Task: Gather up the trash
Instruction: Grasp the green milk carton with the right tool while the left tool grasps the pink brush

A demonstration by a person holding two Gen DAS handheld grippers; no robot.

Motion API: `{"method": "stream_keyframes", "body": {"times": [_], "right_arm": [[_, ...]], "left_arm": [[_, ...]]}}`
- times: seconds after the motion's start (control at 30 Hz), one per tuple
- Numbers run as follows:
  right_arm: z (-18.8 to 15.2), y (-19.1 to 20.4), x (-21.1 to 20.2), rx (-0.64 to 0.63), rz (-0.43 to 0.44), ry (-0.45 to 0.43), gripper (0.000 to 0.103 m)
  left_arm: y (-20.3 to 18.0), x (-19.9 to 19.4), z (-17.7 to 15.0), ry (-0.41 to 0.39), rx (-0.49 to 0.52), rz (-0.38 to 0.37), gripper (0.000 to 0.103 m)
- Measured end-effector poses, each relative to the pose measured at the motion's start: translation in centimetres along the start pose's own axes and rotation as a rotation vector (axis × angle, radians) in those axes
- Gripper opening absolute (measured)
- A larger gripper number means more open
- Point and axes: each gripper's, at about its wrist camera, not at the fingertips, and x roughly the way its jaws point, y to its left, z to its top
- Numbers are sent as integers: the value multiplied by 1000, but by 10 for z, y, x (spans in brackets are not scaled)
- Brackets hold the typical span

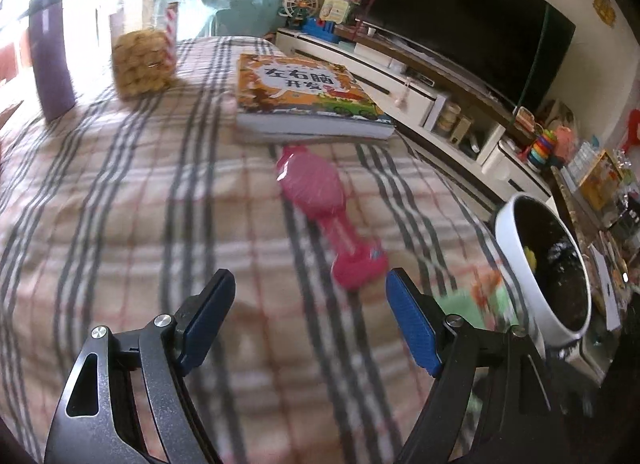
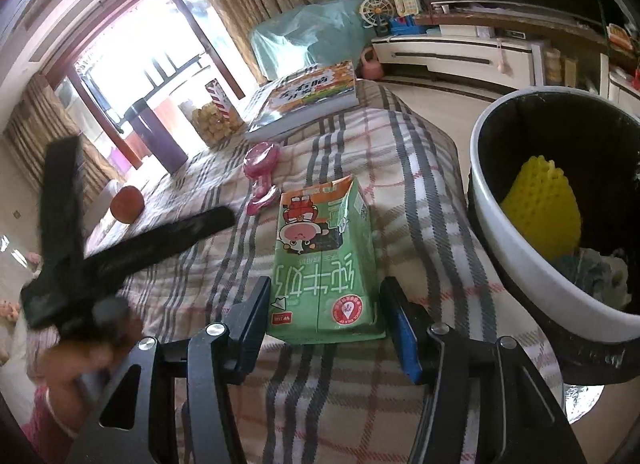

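Blue-padded and spread wide, my right tongs (image 2: pixel 324 316) are straddling the near end of a green milk carton (image 2: pixel 326 260) that is lying flat on the plaid cloth (image 2: pixel 420 191) over the tabletop. One pad is sitting on each side of the carton's base; whether either one is touching it I cannot tell, and nothing is being pinched.

My left tongs (image 1: pixel 310 304) are also gaping wide, hovering over the same cloth and holding nothing. Just beyond their tips a pink plastic toy (image 1: pixel 320 203) is lying on the cloth, and a blurred bit of the green carton is showing past the right-hand pad.

Beside the tabletop's edge, to the right of the carton, a white-rimmed trash bin (image 2: pixel 516 248) with a dark liner is standing, and a yellow ridged piece (image 2: pixel 540 207) is lying inside it with some crumpled scraps. Farther out on the cloth, a thick children's book (image 1: pixel 304 95) is lying flat, a clear jar of yellow snacks (image 1: pixel 142 43) is standing near a purple cup (image 1: pixel 50 59), and an orange fruit (image 2: pixel 127 203) is sitting off to the left.
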Motion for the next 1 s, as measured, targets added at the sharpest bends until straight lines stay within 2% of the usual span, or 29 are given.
{"method": "stream_keyframes", "body": {"times": [0.1, 0.2, 0.27, 0.3, 0.37, 0.5, 0.53, 0.63, 0.87, 1.0], "right_arm": [[0, 0, 0, 4, 6, -2, 56], [0, -2, 1, 14, 14, 0, 56], [0, -4, -1, 15, 12, 0, 56], [-1, -4, -1, 14, 8, 1, 56], [-1, -3, -1, 15, -2, -1, 56], [-2, 3, -1, 14, -37, -2, 56], [-2, 5, -1, 14, -48, -4, 56], [-4, 10, -2, 15, -66, -6, 56], [-10, 28, 1, -8, -78, -5, 57], [-15, 34, 3, -38, -101, -16, 59]], "left_arm": [[-3, 17, 9, 12, 24, 20, 80], [-4, 23, 13, 9, 34, 0, 75], [-6, 26, 14, 12, 49, -21, 53], [-6, 26, 14, 15, 59, -38, 46], [-5, 25, 13, 23, 68, -83, 19], [-2, 11, 6, 34, 85, -133, 13], [2, 5, 2, 39, 79, -150, 8], [16, -18, -13, 55, 53, -197, 5], [45, -71, -66, 120, 19, -257, 5], [55, -83, -87, 143, -1, -269, 5]]}}
